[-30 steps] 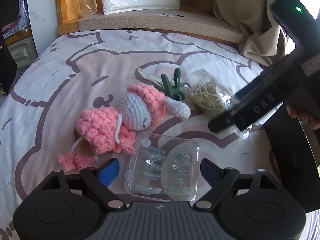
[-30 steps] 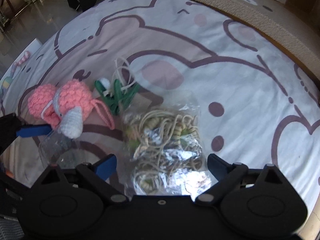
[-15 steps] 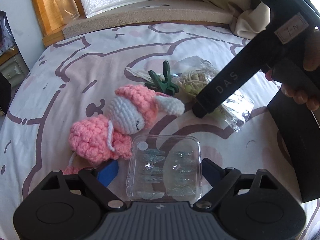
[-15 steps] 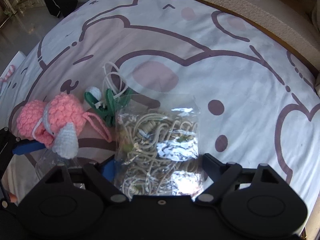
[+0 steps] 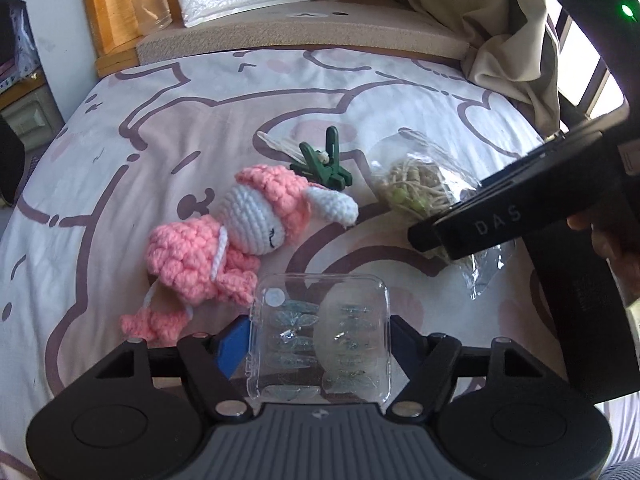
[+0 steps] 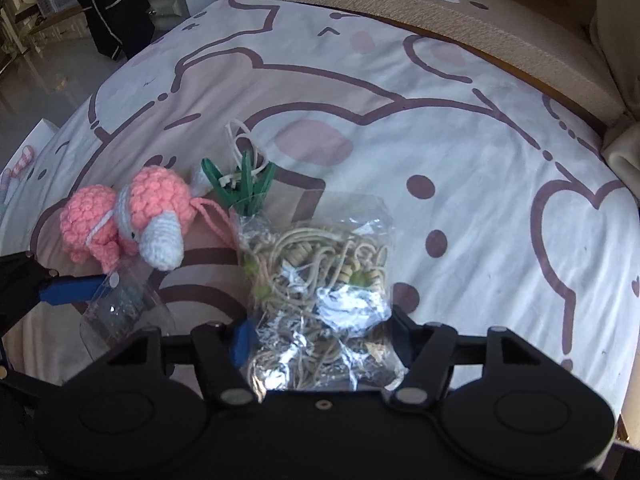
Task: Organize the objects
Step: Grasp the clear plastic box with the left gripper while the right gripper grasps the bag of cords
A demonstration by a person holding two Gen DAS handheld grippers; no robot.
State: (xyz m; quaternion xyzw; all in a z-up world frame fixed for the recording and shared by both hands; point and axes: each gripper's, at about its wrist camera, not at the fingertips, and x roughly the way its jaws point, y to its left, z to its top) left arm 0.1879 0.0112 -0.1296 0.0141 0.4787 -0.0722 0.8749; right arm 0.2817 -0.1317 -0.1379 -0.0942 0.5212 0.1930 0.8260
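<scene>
In the left wrist view, my left gripper (image 5: 320,344) is closing around the clear plastic box (image 5: 322,338) at 6 o'clock; whether the pads press it yet, I cannot tell. The crochet doll (image 5: 240,240) lies at 10 o'clock.

In the right wrist view, my right gripper (image 6: 320,340) is closing around the bag of cords (image 6: 316,280). The green clips (image 6: 242,186) wait at 11 o'clock. I judge nothing is sorted yet.

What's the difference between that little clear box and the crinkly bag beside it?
The clear box is stiff, square and flat, with small glassy pieces in rows; the bag is soft, wrinkled and stuffed with tangled beige cords and beads. The box sits next to the pink doll, the bag farther off. Both are see-through and lie between closing gripper fingers.
</scene>
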